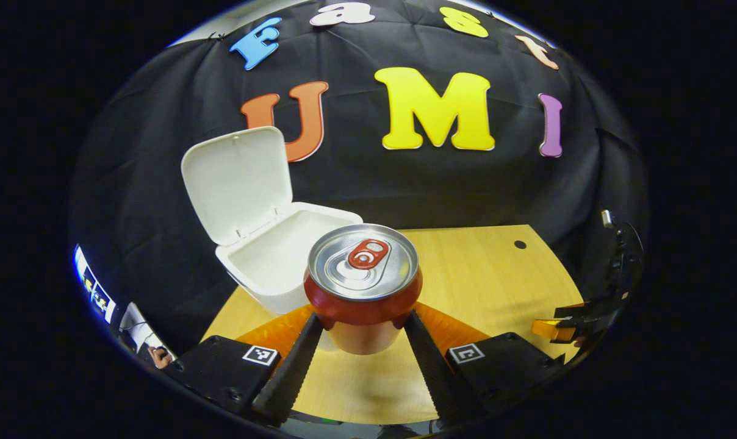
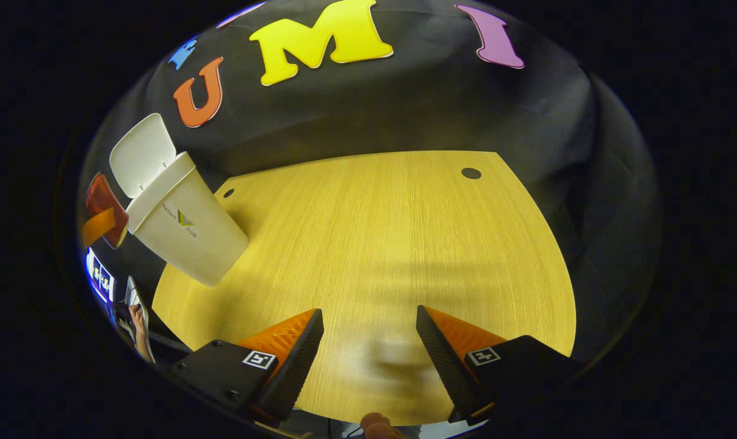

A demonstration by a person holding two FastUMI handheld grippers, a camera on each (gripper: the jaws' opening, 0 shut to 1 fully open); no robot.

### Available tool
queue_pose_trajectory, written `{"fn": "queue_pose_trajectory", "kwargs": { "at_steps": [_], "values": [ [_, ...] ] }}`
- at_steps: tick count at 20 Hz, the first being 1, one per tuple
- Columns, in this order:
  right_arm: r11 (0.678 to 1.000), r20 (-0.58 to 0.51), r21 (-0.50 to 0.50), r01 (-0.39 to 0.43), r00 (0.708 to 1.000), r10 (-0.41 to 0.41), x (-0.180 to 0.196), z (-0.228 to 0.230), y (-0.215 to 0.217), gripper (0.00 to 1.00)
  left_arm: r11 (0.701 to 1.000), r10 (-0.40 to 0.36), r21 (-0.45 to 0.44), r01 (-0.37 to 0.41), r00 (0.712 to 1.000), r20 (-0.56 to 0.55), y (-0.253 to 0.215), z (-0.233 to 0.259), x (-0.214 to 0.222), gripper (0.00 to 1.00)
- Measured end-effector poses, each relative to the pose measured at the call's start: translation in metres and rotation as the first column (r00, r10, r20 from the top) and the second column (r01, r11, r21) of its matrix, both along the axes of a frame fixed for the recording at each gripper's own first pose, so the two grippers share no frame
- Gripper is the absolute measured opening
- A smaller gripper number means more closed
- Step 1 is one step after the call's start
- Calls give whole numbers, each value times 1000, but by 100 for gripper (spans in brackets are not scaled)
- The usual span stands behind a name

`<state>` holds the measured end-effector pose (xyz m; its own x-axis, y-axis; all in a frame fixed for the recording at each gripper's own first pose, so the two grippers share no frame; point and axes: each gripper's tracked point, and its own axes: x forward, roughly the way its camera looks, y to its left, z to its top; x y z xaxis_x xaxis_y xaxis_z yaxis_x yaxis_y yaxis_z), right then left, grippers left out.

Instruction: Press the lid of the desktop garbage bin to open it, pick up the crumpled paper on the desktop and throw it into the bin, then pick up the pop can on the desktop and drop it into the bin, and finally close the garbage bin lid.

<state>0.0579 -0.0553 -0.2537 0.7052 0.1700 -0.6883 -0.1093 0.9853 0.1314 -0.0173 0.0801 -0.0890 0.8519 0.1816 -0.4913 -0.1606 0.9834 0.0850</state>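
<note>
My left gripper [image 1: 363,332] is clamped on the red aluminium pop can [image 1: 363,286], both fingers pressing its sides, holding it above the light wooden desk [image 1: 490,274] just in front of the white plastic desktop garbage bin [image 1: 277,256]. The bin's hinged white lid [image 1: 237,180] stands open and upright. My right gripper [image 2: 370,335] hangs over bare desk with its fingers apart and nothing between them; in the right gripper view the bin stands at the desk's far left corner.
</note>
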Motion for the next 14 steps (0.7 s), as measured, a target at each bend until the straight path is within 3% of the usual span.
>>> {"fn": "queue_pose_trajectory", "kwargs": {
  "at_steps": [3, 5, 10, 14],
  "values": [
    [1000, 11, 11, -2, 1000, 2, 4, 5, 3, 94, 999, 50, 21, -50, 998, 25, 25, 22, 10, 86],
    [1000, 13, 17, 3, 1000, -3, 5, 7, 5, 97, 994, 105, -22, -104, 994, 38, 45, 34, 19, 86],
    [1000, 19, 17, 15, 1000, -16, 10, 13, 4, 94, 974, 222, -61, -217, 972, 80, 102, 58, 53, 86],
    [998, 12, 35, 42, 999, -43, 13, 13, 5, 94, 964, 258, -86, -253, 965, 56, 131, 45, 90, 86]
  ]
}}
